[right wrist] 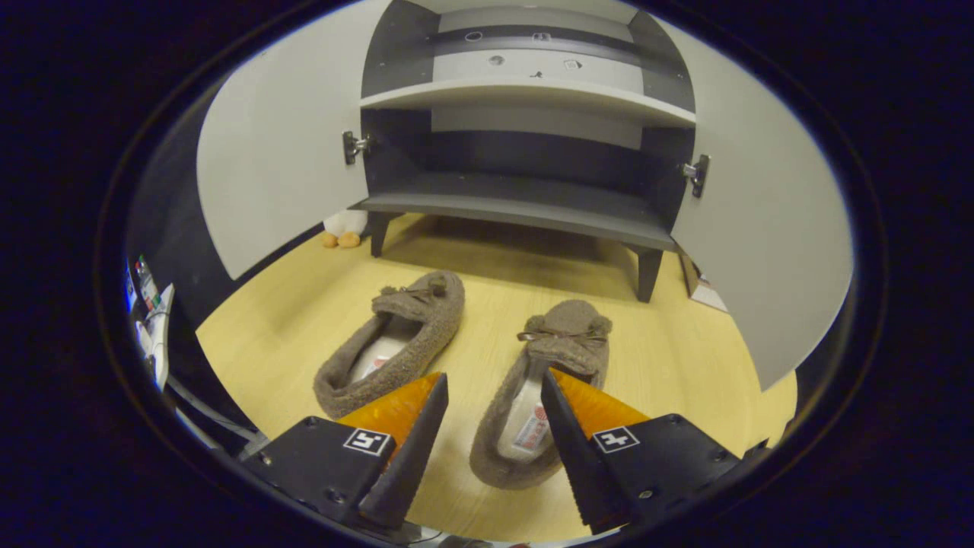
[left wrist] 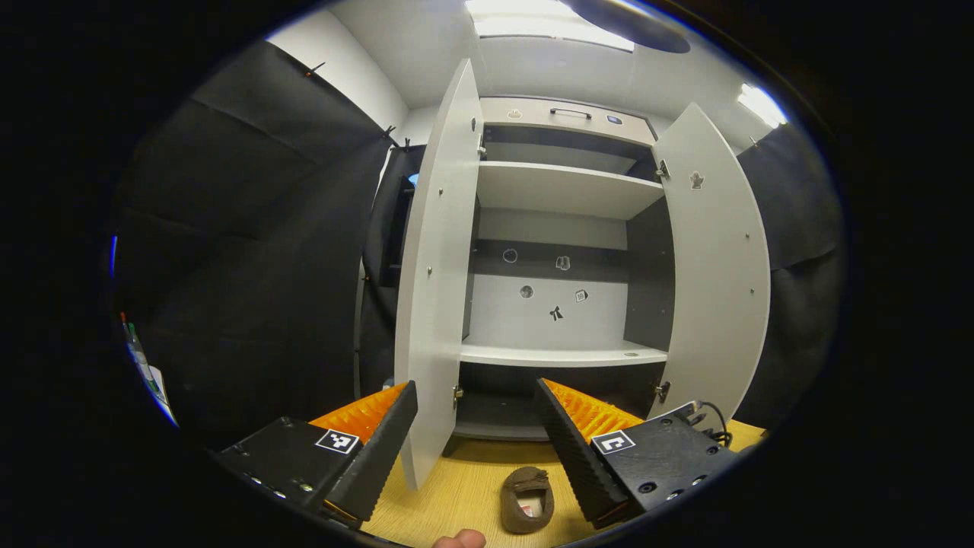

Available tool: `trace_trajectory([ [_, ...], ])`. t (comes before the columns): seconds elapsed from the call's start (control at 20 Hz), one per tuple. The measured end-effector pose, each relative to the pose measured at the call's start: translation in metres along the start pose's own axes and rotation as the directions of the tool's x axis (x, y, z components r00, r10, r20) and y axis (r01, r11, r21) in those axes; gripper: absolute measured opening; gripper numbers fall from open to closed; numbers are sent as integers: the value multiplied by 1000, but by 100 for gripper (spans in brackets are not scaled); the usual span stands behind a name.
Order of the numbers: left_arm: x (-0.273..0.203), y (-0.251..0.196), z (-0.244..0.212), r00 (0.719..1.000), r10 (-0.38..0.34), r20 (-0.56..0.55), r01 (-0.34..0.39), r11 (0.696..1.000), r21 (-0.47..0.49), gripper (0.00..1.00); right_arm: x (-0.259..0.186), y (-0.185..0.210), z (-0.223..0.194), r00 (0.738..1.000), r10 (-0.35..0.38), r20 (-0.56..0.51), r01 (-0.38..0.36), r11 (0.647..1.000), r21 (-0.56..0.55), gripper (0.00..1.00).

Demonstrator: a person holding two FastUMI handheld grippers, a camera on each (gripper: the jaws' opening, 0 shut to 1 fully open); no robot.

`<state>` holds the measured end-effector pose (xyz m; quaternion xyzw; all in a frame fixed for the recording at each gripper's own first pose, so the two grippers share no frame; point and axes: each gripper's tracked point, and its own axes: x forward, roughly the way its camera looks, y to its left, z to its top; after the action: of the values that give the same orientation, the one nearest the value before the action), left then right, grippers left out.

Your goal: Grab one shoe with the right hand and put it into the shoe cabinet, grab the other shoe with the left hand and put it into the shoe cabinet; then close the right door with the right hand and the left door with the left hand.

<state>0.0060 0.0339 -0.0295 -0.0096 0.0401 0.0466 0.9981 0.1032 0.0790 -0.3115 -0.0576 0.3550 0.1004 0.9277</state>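
Right shoe [right wrist: 533, 396] between the wide-spread right gripper [right wrist: 494, 392] fingers; left gripper [left wrist: 475, 399] likewise wide.

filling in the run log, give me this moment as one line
stage: before first grasp | right tongs: open, straddling right slipper | left tongs: open, raised | left slipper: on floor | cabinet doors: both open | shelves: no shoes

Left gripper view faces the shoe cabinet [left wrist: 555, 251] level; right gripper view looks down, nearer.
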Motion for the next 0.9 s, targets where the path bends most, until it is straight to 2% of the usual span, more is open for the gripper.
trace_trajectory([
  [0.1, 0, 4, -2, 1000, 7, -5, -7, 1000, -5, 95, 15, -1, -11, 999, -13, -50, 13, 1000, 5, 72],
  [0.15, 0, 5, -3, 1000, 10, -8, -10, 1000, -9, 95, 21, -2, -13, 998, -22, -65, 22, 1000, 7, 63],
  [0.25, 0, 8, -4, 1000, 15, -15, -16, 1000, -15, 95, 32, -6, -12, 996, -47, -72, 47, 999, -4, 60],
  [0.4, -1, 11, -5, 1000, 22, -19, -22, 1000, -17, 95, 47, -15, -13, 994, -96, -46, 94, 995, -27, 49],
  [0.45, -1, 11, -5, 1000, 22, -18, -23, 1000, -18, 95, 49, -17, -13, 993, -111, -29, 110, 993, -32, 42],
  [0.6, -2, 10, -4, 1000, 19, -12, -19, 1000, -25, 95, 49, -22, -12, 991, -134, 9, 135, 990, -50, 35],
  [0.75, -3, 10, -3, 1000, 17, -10, -17, 999, -27, 95, 48, -23, -9, 993, -114, 22, 114, 993, -14, 16],
  [0.9, -4, 9, -7, 1000, 10, -24, -10, 999, -32, 95, 45, -21, -8, 995, -97, 36, 97, 995, 11, 9],
])
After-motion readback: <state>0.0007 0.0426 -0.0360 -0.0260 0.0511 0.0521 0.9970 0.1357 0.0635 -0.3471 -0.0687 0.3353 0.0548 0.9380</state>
